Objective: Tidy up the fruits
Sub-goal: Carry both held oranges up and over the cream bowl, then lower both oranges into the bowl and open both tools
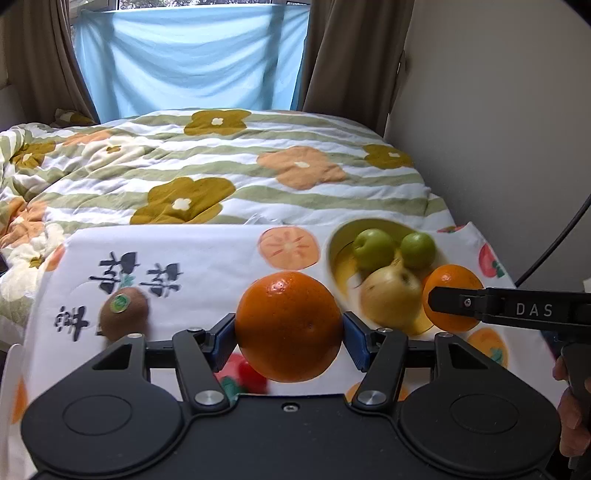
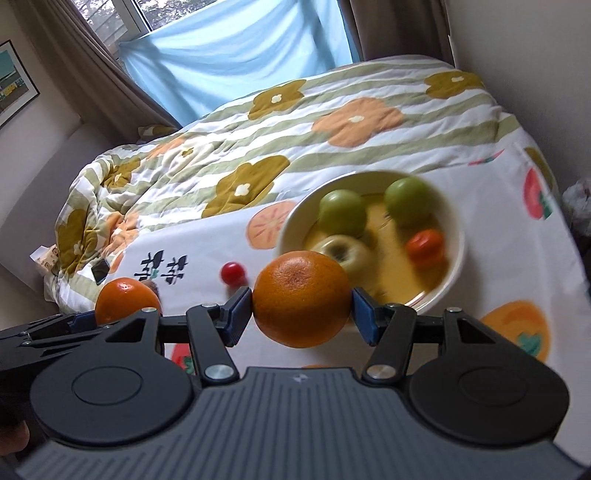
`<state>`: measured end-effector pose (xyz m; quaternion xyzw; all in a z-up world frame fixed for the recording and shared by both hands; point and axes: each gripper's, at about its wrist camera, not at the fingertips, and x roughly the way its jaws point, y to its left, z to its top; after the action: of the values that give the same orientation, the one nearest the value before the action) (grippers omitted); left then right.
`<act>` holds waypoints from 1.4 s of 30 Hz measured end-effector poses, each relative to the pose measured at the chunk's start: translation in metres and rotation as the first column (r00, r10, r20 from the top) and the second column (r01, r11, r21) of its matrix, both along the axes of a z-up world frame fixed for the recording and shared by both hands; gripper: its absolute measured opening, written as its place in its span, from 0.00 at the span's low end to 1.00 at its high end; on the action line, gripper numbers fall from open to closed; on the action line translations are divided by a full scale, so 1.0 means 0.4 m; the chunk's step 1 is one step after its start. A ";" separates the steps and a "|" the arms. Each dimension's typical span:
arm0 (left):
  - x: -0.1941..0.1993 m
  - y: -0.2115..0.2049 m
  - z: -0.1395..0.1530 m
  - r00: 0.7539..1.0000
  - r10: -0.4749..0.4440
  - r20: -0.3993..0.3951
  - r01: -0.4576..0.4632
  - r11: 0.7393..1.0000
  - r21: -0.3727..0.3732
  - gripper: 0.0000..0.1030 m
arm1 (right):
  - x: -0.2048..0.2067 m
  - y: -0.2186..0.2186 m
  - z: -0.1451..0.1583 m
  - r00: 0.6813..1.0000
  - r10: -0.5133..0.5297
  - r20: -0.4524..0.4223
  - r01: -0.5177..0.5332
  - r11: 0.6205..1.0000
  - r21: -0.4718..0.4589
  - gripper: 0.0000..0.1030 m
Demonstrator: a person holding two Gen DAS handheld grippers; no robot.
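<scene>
Bowl (image 2: 458, 236) holds apples (image 2: 341, 216); kiwi (image 1: 125, 314) seemingly left, bed (image 1: 221, 166) behind.

A bed (image 1: 221, 166) under a flowered, green-striped quilt (image 2: 258, 147) filled the room; brown curtains (image 1: 343, 55) flanked a daylit window (image 2: 110, 14) draped in blue cloth (image 1: 192, 59).

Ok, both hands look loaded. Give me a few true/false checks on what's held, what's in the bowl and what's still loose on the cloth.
1. The left gripper is shut on an orange. True.
2. The right gripper is empty. False: its jaws clamp a second orange.
3. The bowl holds two green apples. True.
4. The kiwi is in the bowl. False: it lies on the printed cloth.
5. A small red tomato lies loose on the cloth. True.
</scene>
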<state>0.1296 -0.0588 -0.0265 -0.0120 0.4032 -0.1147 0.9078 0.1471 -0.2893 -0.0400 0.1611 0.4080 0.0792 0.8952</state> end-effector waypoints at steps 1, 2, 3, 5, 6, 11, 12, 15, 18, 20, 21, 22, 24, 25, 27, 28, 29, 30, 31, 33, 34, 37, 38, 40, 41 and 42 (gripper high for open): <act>0.004 -0.017 0.003 1.000 0.003 0.002 -0.003 1.000 -0.001 0.62 | 0.005 -0.015 0.002 1.000 0.004 0.002 -0.004 1.000 -0.004 0.71; 0.007 -0.034 0.004 1.000 0.006 0.006 -0.006 1.000 -0.001 0.62 | 0.010 -0.030 0.004 1.000 0.009 0.004 -0.009 1.000 -0.006 0.71; 0.011 -0.053 0.005 1.000 0.010 0.009 -0.010 1.000 0.001 0.62 | 0.017 -0.046 0.005 1.000 0.015 0.007 -0.015 1.000 -0.008 0.71; 0.024 -0.083 0.003 1.000 0.019 0.010 -0.019 1.000 0.000 0.62 | 0.031 -0.074 0.006 1.000 0.025 0.013 -0.024 1.000 -0.012 0.71; 0.029 -0.098 0.002 1.000 0.024 0.010 -0.024 1.000 0.000 0.62 | 0.038 -0.087 0.005 0.999 0.029 0.017 -0.029 0.999 -0.013 0.71; 0.078 -0.163 -0.010 0.999 0.036 0.017 -0.037 0.999 0.012 0.62 | 0.075 -0.145 0.003 0.998 0.048 0.033 -0.047 0.999 -0.020 0.71; 0.088 -0.175 -0.012 0.999 0.039 0.019 -0.039 0.999 0.015 0.62 | 0.082 -0.156 0.001 0.998 0.050 0.035 -0.049 0.999 -0.020 0.71; 0.126 -0.201 -0.022 0.999 0.044 0.019 -0.044 0.999 0.020 0.62 | 0.103 -0.183 -0.005 0.998 0.052 0.037 -0.051 0.999 -0.018 0.71; 0.167 -0.221 -0.040 0.999 0.048 0.016 -0.048 0.998 0.029 0.62 | 0.124 -0.202 -0.015 0.998 0.052 0.034 -0.051 0.999 -0.016 0.71; 0.193 -0.230 -0.055 0.999 0.052 0.013 -0.052 0.998 0.033 0.62 | 0.135 -0.212 -0.022 0.998 0.053 0.031 -0.053 0.999 -0.014 0.71; 0.208 -0.234 -0.061 0.999 0.053 0.010 -0.053 0.998 0.038 0.62 | 0.140 -0.216 -0.027 0.998 0.054 0.028 -0.054 0.998 -0.013 0.71; 0.220 -0.239 -0.069 0.998 0.055 0.007 -0.056 0.998 0.043 0.62 | 0.145 -0.216 -0.032 0.998 0.055 0.027 -0.054 0.998 -0.013 0.71; 0.245 -0.243 -0.089 0.998 0.057 -0.003 -0.057 0.997 0.052 0.62 | 0.154 -0.220 -0.042 0.998 0.056 0.022 -0.056 0.998 -0.010 0.71; 0.256 -0.246 -0.099 0.998 0.058 -0.010 -0.057 0.997 0.057 0.62 | 0.158 -0.222 -0.047 0.998 0.056 0.019 -0.056 0.998 -0.007 0.71; 0.272 -0.249 -0.120 0.998 0.060 -0.022 -0.058 0.996 0.067 0.62 | 0.167 -0.225 -0.055 0.998 0.057 0.014 -0.057 0.998 0.000 0.71; 0.277 -0.249 -0.128 0.998 0.061 -0.027 -0.059 0.996 0.071 0.62 | 0.172 -0.225 -0.059 0.998 0.057 0.013 -0.058 0.998 0.002 0.71; 0.281 -0.251 -0.135 0.998 0.061 -0.032 -0.059 0.995 0.075 0.62 | 0.176 -0.226 -0.061 0.998 0.058 0.014 -0.058 0.998 0.003 0.71; 0.285 -0.250 -0.140 0.998 0.061 -0.036 -0.058 0.995 0.076 0.62 | 0.179 -0.227 -0.064 0.998 0.058 0.013 -0.058 0.998 0.005 0.71; 0.286 -0.251 -0.144 0.997 0.060 -0.039 -0.057 0.996 0.074 0.63 | 0.182 -0.227 -0.066 0.998 0.057 0.013 -0.057 0.998 0.006 0.71; 0.285 -0.252 -0.148 0.998 0.058 -0.039 -0.055 0.996 0.072 0.63 | 0.186 -0.226 -0.069 0.998 0.056 0.013 -0.056 0.998 0.009 0.71; 0.284 -0.256 -0.148 0.998 0.057 -0.038 -0.054 0.995 0.081 0.64 | 0.186 -0.225 -0.069 0.998 0.056 0.013 -0.056 0.998 0.009 0.71; 0.270 -0.262 -0.120 0.998 0.050 0.024 -0.052 0.994 0.096 0.90 | 0.188 -0.225 -0.069 0.998 0.056 0.014 -0.056 0.998 0.005 0.71; 0.263 -0.259 -0.107 0.998 0.050 0.044 -0.054 0.994 0.094 0.94 | 0.188 -0.226 -0.068 0.998 0.056 0.014 -0.056 0.998 0.005 0.71; 0.257 -0.255 -0.088 0.997 0.051 0.057 -0.056 0.994 0.091 0.94 | 0.189 -0.226 -0.069 0.998 0.057 0.015 -0.057 0.998 0.006 0.71; 0.252 -0.249 -0.081 0.997 0.056 0.058 -0.061 0.994 0.089 0.94 | 0.191 -0.226 -0.069 0.998 0.057 0.016 -0.057 0.998 0.007 0.71; 0.248 -0.242 -0.077 0.996 0.062 0.057 -0.067 0.994 0.086 0.94 | 0.192 -0.226 -0.069 0.998 0.058 0.017 -0.058 0.998 0.007 0.71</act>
<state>0.2288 -0.1557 -0.0575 0.0181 0.3827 -0.0675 0.9212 0.2238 -0.3798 -0.0678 0.1518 0.4046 0.1080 0.8953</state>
